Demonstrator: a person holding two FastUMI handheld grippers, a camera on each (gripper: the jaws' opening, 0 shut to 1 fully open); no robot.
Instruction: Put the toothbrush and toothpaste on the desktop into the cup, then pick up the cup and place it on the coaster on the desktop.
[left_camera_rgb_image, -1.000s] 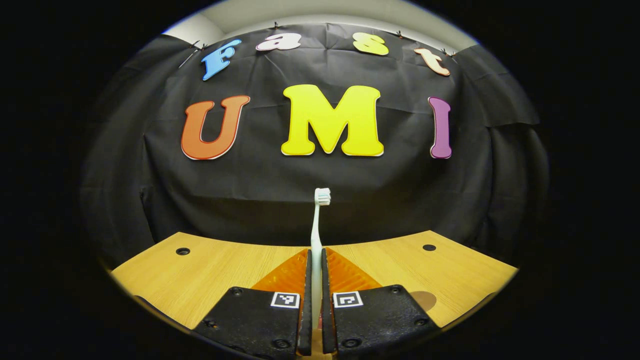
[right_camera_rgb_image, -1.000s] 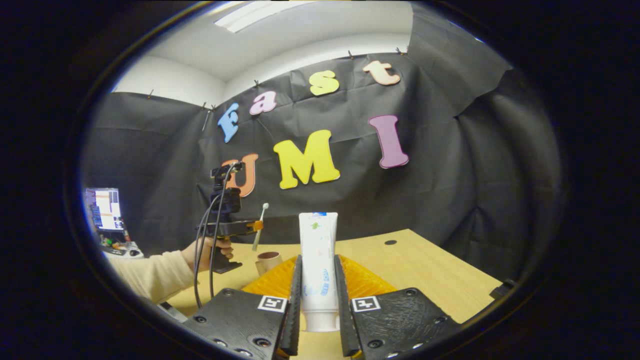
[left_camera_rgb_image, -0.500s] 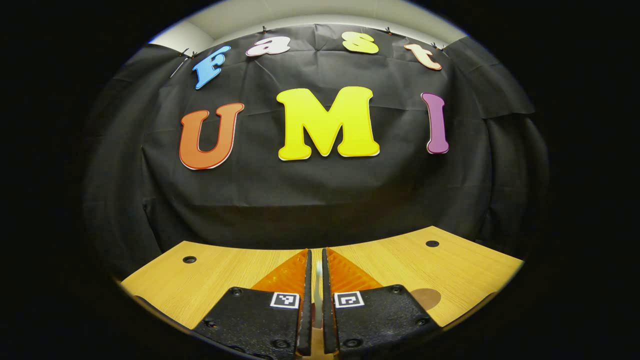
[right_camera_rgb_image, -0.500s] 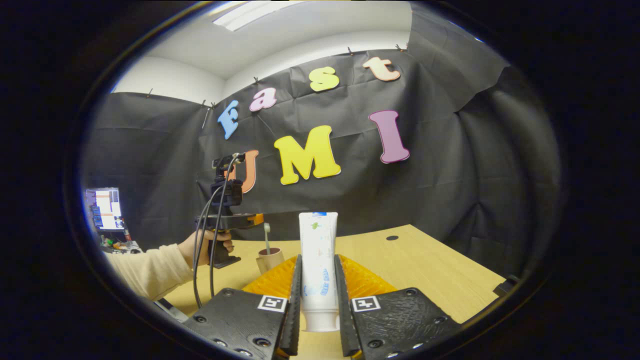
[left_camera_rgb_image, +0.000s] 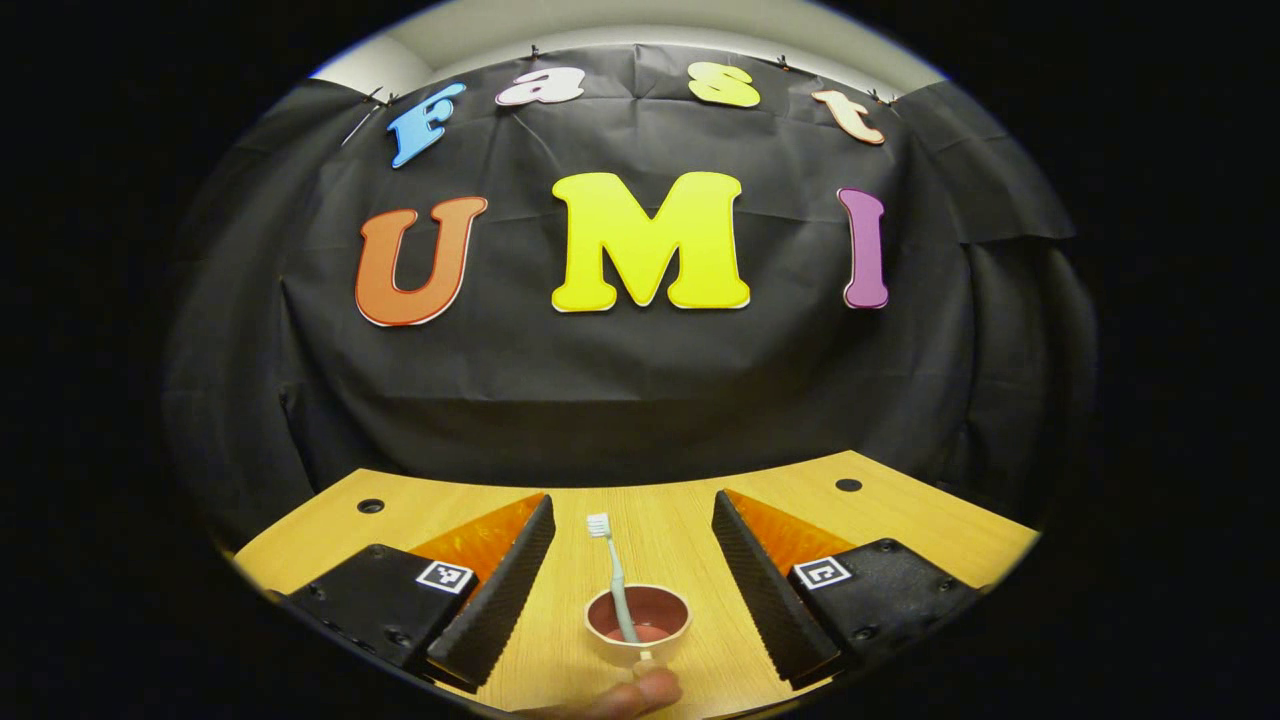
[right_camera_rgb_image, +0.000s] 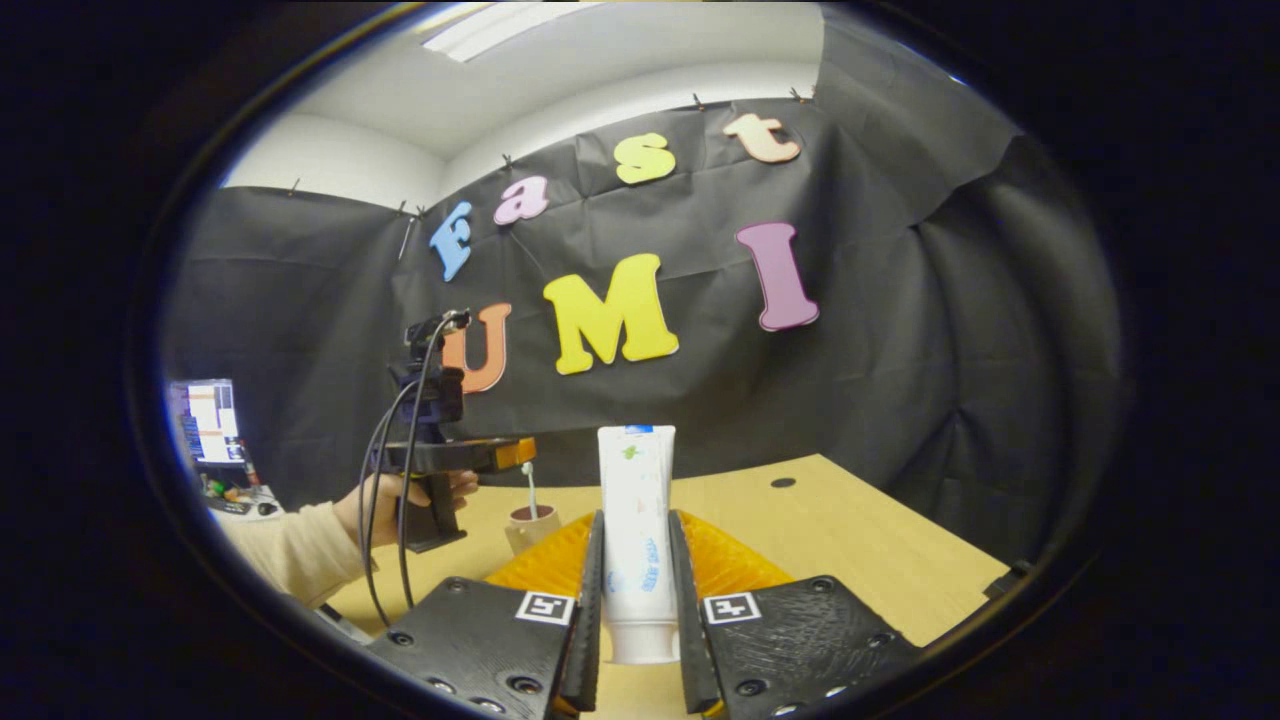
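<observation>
One item down: the left gripper (left_camera_rgb_image: 632, 560) has sprung wide and let go, so the toothbrush (left_camera_rgb_image: 612, 572) now stands bristles-up in the cup (left_camera_rgb_image: 638, 625) on the desktop (left_camera_rgb_image: 900, 520). Toothpaste (right_camera_rgb_image: 636, 540) is next, clamped upright between the right gripper (right_camera_rgb_image: 636, 590) fingers, well short of the cup.
</observation>
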